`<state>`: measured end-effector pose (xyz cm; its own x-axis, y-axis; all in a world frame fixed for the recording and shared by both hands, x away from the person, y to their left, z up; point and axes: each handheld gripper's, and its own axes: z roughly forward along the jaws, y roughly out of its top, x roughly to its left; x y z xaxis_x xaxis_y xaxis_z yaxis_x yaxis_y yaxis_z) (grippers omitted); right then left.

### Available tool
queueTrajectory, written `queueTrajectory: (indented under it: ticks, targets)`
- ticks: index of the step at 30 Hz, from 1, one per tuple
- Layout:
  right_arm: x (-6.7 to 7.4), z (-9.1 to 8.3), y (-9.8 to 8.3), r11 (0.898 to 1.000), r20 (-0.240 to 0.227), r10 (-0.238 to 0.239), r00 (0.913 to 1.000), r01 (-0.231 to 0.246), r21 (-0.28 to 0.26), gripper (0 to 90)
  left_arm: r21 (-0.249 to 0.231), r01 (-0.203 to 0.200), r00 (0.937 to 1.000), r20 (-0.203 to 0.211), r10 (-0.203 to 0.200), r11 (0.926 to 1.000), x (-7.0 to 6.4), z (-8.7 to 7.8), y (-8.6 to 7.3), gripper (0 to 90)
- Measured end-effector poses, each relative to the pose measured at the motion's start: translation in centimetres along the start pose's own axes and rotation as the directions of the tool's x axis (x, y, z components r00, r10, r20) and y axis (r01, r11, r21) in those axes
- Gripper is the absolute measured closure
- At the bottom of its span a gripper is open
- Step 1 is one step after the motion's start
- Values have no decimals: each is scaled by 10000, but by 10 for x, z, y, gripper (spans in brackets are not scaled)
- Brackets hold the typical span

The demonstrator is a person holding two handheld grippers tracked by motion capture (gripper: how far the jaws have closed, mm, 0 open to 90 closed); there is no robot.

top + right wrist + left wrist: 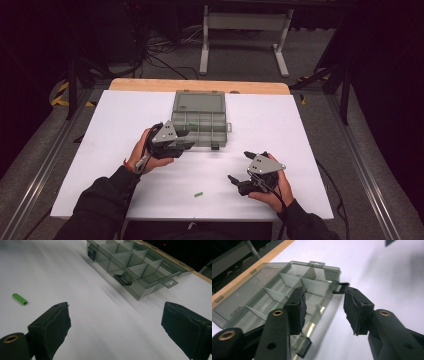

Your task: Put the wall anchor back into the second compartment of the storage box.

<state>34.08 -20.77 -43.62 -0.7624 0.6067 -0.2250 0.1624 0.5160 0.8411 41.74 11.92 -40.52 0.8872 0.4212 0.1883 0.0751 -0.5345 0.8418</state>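
Note:
A grey see-through compartment box lies open on the white table top, its lid folded back toward the far edge. A small green piece lies in one compartment. A second green piece lies loose near the front edge, left of my right gripper. My left gripper hovers at the box's front left corner, jaws apart with nothing between them. In the left gripper view, that gripper points over the box. My right gripper is open wide over bare table, facing the box and the green piece.
A wooden strip runs along the table's far edge. Beyond it stand a white frame and cables on the floor. Metal rails flank the table. The box's black front latches stick out toward me.

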Motion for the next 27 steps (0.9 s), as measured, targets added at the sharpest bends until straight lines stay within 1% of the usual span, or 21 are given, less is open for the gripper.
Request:
queueTrajectory:
  ticks: [1,2,3,4,5,7,9,11,13,14,15,17,18,19,23,26,27]
  targets:
    - [0,0,0,10000,-6,3,10000,-3,4,86,27,17,10000,-12,-17,10000,-3,-1,-2,499]
    - [0,0,0,10000,-3,5,10000,-5,2,86,99,-21,10000,-97,22,9999,-6,-2,-4,457]
    - [0,0,0,10000,-7,8,10000,-8,-2,86,162,-16,9999,-135,18,9999,-8,-3,-5,390]
    - [0,0,0,10000,-12,2,10000,-2,3,86,226,-69,9998,-180,73,9997,-11,-3,-7,349]
    - [0,0,0,10000,-5,6,10000,-6,3,86,215,-39,9998,-197,43,9998,-13,-4,-8,331]
    - [1,0,0,10000,-15,4,10000,-4,2,86,151,71,9999,-74,-69,9999,-17,-6,-11,277]
    - [0,0,0,10000,-21,5,10000,-5,10,86,196,145,9999,35,-146,9997,-22,-6,-13,226]
    - [0,0,0,10000,-29,13,10000,-13,3,86,322,95,9999,112,-99,9994,-28,-6,-15,173]
    - [0,-1,0,10000,-18,-6,10000,6,3,86,390,232,9995,193,-239,9990,-32,-6,-18,119]
    - [0,-1,0,10000,-19,-3,10000,3,-8,86,395,364,9989,272,-375,9986,-35,-6,-19,96]
    - [0,-1,0,10000,-9,8,10000,-8,-14,86,416,330,9990,301,-343,9986,-37,-6,-20,89]
    - [-1,-1,0,10000,5,15,10000,-15,-9,86,529,383,9984,405,-404,9979,-41,-6,-23,60]
    - [-1,-1,0,10000,-1,28,10000,-28,-7,85,614,479,9967,621,-517,9970,-43,-5,-25,60]
    - [-1,-1,0,10000,-8,9,10000,-9,6,85,670,444,9956,790,-497,9968,-45,-5,-26,57]
    - [0,-1,0,10000,-60,-30,10000,30,27,86,983,442,9909,1225,-561,9942,-55,-5,-32,47]
    - [0,0,0,10000,-59,-43,10000,43,41,86,1270,504,9880,1385,-680,9906,-61,-4,-36,48]
    - [0,0,0,10000,-56,-50,10000,50,46,86,1325,505,9886,1345,-684,9899,-63,-4,-37,50]
